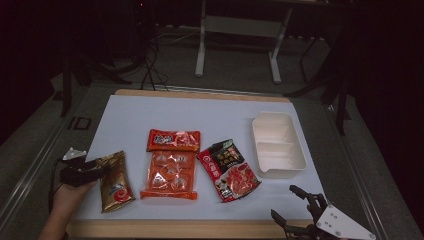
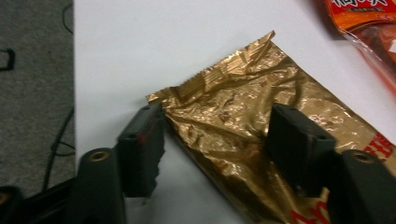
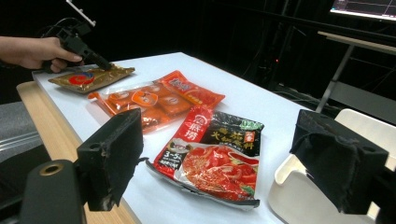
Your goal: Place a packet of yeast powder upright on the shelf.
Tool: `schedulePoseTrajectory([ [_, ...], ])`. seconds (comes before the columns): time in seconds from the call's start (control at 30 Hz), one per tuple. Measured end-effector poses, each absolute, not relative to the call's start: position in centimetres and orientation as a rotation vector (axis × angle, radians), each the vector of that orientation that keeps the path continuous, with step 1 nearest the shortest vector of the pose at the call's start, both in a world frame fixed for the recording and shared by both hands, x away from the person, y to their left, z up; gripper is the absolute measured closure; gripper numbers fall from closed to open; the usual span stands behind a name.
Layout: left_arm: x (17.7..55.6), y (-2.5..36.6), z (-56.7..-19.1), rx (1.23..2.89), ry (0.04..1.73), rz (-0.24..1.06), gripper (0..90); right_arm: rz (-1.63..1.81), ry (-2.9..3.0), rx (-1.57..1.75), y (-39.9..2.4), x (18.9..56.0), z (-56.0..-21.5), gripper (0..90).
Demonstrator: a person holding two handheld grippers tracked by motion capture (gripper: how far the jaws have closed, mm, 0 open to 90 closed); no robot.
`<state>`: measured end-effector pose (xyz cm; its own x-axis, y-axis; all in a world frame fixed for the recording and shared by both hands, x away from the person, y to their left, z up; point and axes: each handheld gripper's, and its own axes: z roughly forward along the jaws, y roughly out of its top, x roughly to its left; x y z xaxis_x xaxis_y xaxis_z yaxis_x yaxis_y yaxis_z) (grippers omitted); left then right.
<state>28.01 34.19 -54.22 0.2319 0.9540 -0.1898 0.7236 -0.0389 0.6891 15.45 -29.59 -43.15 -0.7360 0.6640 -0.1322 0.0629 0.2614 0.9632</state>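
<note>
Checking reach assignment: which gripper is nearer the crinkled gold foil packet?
Left. The left gripper is at the crinkled gold foil packet, its jaws straddling the sealed top end. The right gripper sits at the table's near right corner, far from it.

Count on the tabletop (image 1: pixel 130 112): 4 snack/food packets total — 1 gold foil packet (image 1: pixel 115 181), 2 orange packets (small one (image 1: pixel 173 140), large one (image 1: pixel 169 175)), 1 red-and-black packet (image 1: pixel 229 169). 1 white divided tray (image 1: pixel 276 144). 2 hand-held grippers: left (image 1: pixel 102 165), right (image 1: pixel 286 202).
</note>
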Motion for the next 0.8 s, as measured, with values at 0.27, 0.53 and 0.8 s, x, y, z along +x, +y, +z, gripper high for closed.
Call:
schedulePoseTrajectory([
  [0.27,28.2,32.0,-53.5,2.002,1.526,0.516,89.6,1.499,2.02,0.649,-29.5,15.4,-43.1,16.4],
  [0.53,27.5,31.7,-53.3,2.003,1.466,0.621,90.0,1.507,2.015,0.648,-29.8,15.5,-43.1,16.4],
  [0.8,26.9,32.0,-51.5,1.916,1.436,0.652,90.0,1.503,2.021,0.639,-29.6,15.4,-43.1,16.5],
])
